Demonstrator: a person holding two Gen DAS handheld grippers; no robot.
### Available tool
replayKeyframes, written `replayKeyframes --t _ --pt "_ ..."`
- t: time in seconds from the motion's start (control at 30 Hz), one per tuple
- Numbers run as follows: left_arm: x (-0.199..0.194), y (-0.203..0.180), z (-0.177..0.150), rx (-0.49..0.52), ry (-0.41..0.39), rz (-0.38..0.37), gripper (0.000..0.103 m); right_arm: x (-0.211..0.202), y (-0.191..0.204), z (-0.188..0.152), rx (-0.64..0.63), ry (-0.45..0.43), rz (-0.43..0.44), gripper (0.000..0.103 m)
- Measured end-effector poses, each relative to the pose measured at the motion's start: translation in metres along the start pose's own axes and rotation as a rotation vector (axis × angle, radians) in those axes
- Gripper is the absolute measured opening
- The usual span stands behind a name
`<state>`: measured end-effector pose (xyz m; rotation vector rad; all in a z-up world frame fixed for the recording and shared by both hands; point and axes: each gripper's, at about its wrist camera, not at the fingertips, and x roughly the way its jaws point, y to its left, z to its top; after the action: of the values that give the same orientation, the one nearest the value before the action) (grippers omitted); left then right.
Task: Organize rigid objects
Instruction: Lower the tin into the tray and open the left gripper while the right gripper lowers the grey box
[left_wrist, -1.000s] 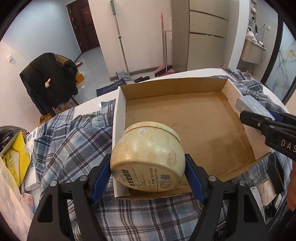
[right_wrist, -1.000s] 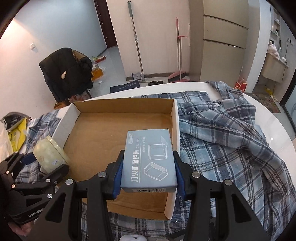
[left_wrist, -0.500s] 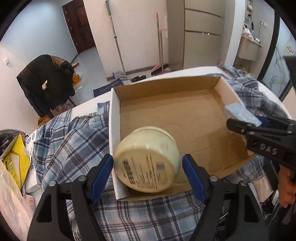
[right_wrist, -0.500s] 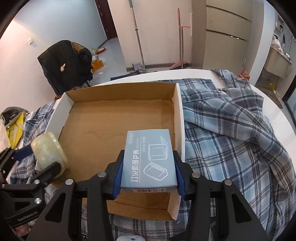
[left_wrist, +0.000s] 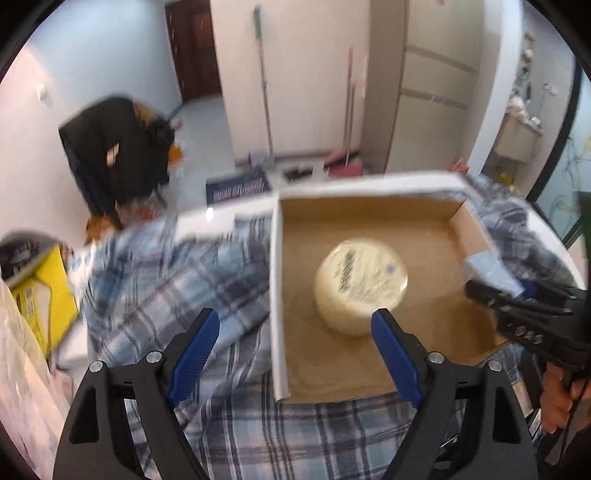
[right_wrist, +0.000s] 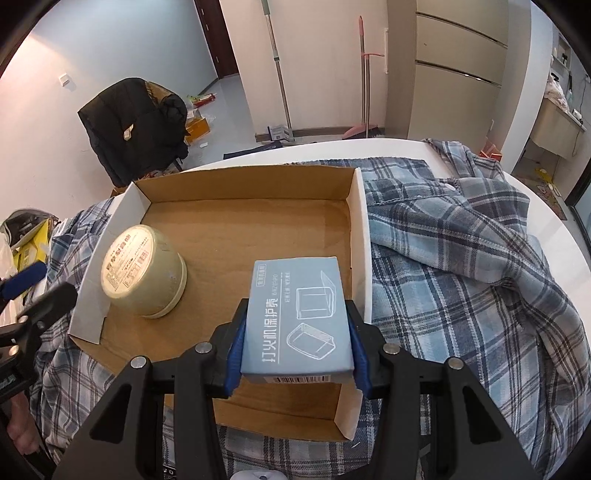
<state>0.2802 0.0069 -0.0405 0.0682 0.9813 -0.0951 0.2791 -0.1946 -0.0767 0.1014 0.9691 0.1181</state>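
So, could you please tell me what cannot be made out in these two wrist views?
- Print on the cream tin: left wrist view, motion blur; small in the right wrist view.
- Under the blue carton: right wrist view, the carton, clamped in the right gripper, hides the cardboard box floor.
- Left gripper, jaws opening, nothing between them: its handle is cut off by the bottom edge.

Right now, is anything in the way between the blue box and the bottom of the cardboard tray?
Nothing visible blocks it. The right gripper holds the blue box above bare cardboard inside the cardboard tray. The cream tub sits upside down off to the side, near the tray's other wall, apart from the box.
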Motion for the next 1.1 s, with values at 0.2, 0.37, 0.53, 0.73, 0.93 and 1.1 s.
replayKeyframes --t 0.2,0.37,0.53,0.73,0.93,1.1 --pt "0.017 -0.007 -0.006 0.017 0.105 -0.154 0.086 0.002 0.003 0.0 -0.034 -0.008 -0.023 0.046" --pt "0.015 -0.015 -0.009 0.027 0.123 -0.158 0.086 0.002 0.001 0.001 -0.035 -0.014 -0.025 0.046" --pt "0.006 -0.023 -0.009 0.052 0.124 -0.185 0.086 0.006 -0.005 0.003 -0.004 0.023 0.07 0.046" --pt "-0.018 -0.041 -0.008 0.114 0.041 -0.164 0.086 0.019 -0.001 0.0 -0.02 0.065 0.053 0.046" --pt "-0.039 -0.025 0.0 0.038 -0.087 -0.142 0.086 0.016 0.001 0.0 -0.024 0.059 0.052 0.047" --pt "-0.059 -0.014 0.004 0.007 -0.184 -0.109 0.086 -0.008 0.001 0.004 -0.025 -0.005 0.059 0.052"
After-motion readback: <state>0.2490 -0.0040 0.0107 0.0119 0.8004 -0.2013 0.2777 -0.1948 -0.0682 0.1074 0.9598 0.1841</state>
